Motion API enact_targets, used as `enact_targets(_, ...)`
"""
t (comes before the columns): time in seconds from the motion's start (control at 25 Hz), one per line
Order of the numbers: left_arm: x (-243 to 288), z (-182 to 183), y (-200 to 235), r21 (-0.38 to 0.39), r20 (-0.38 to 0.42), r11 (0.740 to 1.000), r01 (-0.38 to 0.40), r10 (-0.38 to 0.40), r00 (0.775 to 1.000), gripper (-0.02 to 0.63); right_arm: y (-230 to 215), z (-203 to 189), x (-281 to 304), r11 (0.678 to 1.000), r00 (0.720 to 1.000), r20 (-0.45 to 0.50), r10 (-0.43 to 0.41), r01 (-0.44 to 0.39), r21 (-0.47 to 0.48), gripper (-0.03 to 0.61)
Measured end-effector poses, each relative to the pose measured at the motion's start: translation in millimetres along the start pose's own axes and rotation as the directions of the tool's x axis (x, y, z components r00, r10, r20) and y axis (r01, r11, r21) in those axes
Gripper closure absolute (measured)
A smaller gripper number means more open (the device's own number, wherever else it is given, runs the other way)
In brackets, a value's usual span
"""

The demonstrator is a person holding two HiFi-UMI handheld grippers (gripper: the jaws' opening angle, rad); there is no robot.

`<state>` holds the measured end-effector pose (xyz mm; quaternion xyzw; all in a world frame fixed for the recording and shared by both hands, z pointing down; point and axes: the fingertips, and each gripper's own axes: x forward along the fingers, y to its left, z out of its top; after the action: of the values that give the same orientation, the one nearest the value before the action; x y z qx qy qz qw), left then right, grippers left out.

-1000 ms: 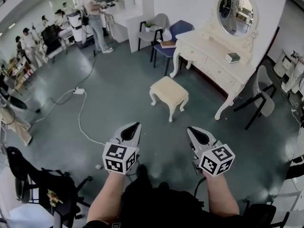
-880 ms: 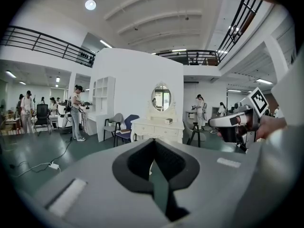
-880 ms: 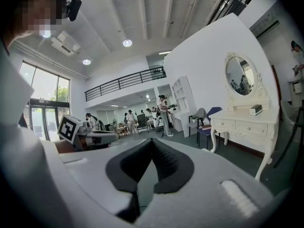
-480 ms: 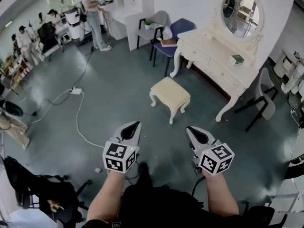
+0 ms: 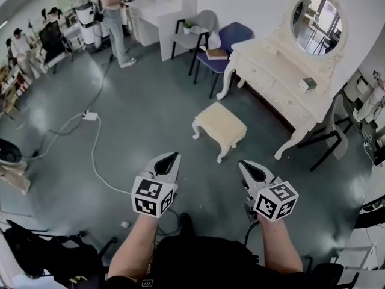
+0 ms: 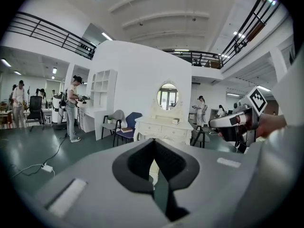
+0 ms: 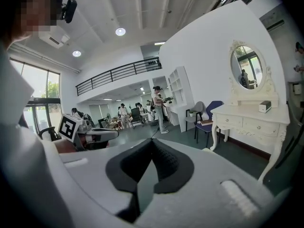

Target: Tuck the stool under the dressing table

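The cream stool [image 5: 220, 124] stands on the grey-green floor [image 5: 138, 119] just in front of the white dressing table [image 5: 274, 80], apart from it and not yet under it. The left gripper [image 5: 174, 156] and right gripper [image 5: 242, 164] hang short of the stool, side by side, jaws together on nothing (tips touching in each gripper view).

No words, labels, brands, numbers or signs can be read anywhere here.
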<state>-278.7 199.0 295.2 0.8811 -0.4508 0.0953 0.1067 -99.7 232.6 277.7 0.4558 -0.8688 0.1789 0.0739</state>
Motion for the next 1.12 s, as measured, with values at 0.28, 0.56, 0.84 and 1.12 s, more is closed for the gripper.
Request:
enact_targets(0.28,8,-6,48,-0.016,-0.024,0.999,0.031,-0.031,0.999,0.595,11,-2,46,0.999,0.999,-0.040,-0.024,0.025,0.030,0.577)
enact_targets(0.56,22,-8,67,-0.031,-0.041,0.999,0.043,-0.045,0.998,0.595,0,-3,68,0.998,0.997,-0.071,-0.043,0.047,0.048,0.575)
enact_targets(0.84,54,-8,89,-0.023,-0.056,0.999,0.041,-0.042,0.998,0.595,-29,-6,103,0.995,0.997,-0.067,-0.041,0.047,0.089,0.574)
enact_targets(1.12,118,-5,109,-0.019,-0.106,0.998,0.064,-0.065,0.992,0.595,-82,-3,145,0.987,0.996,-0.079,-0.046,0.057,0.148,0.574)
